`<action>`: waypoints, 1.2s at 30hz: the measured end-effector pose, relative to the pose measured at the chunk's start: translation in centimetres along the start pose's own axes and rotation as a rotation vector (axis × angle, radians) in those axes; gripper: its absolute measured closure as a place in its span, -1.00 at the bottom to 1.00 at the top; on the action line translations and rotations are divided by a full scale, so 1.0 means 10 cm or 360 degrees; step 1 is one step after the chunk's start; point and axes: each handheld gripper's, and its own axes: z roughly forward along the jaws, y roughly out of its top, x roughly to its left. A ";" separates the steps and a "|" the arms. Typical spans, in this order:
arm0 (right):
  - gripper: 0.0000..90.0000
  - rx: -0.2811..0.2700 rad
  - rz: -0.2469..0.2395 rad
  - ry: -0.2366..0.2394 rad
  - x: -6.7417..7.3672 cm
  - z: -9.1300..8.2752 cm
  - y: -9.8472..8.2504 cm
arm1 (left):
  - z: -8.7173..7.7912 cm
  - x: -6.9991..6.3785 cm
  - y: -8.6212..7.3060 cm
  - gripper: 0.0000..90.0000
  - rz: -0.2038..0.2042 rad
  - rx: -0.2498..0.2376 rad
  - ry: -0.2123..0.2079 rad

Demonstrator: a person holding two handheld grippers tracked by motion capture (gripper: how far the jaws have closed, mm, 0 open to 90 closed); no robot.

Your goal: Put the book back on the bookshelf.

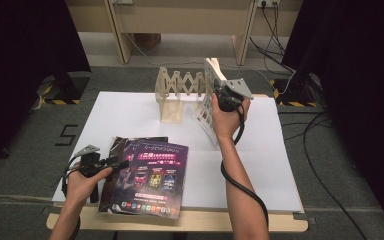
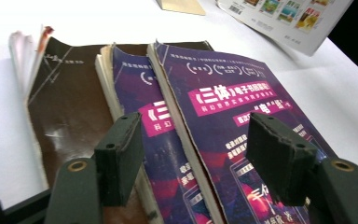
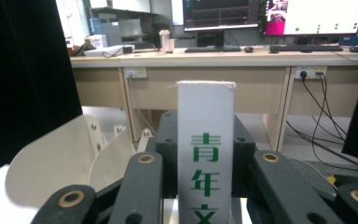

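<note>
Three books [image 1: 142,175] lie overlapped at the near left of the white table [image 1: 260,165], two with purple covers on top and a dark brown one under them. Behind, near the far edge, stands a cream expandable rack [image 1: 172,92] with a zigzag lattice; its curved dividers rise just beside the white book [image 1: 211,95] that the right gripper [image 1: 225,97] holds upright above the table. The rack is the only thing close to this book. The middle and right part of the table are bare, with much open room. The white book has a white spine with green characters; the right jaws pinch it on both sides. The left gripper [image 2: 193,154] hovers over the purple covers, jaws spread apart, with nothing between them.
</note>
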 end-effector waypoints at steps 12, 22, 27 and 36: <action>0.52 0.0181 0.0047 0.0005 -0.20 -0.21 0.05 | 0.00 -0.05 0.01 -0.21 0.0017 0.0000 -0.0012; 0.37 0.0259 0.0099 -0.0012 -0.28 -0.05 0.17 | -0.01 -0.03 0.01 -0.22 0.0023 -0.0001 -0.0011; 0.35 0.0312 0.0099 -0.0003 -0.32 0.04 0.23 | -0.01 -0.03 0.01 -0.22 0.0022 -0.0001 -0.0009; 0.48 0.0341 0.0101 -0.0016 -0.35 0.10 0.19 | 0.00 -0.03 0.01 -0.22 0.0026 0.0002 -0.0009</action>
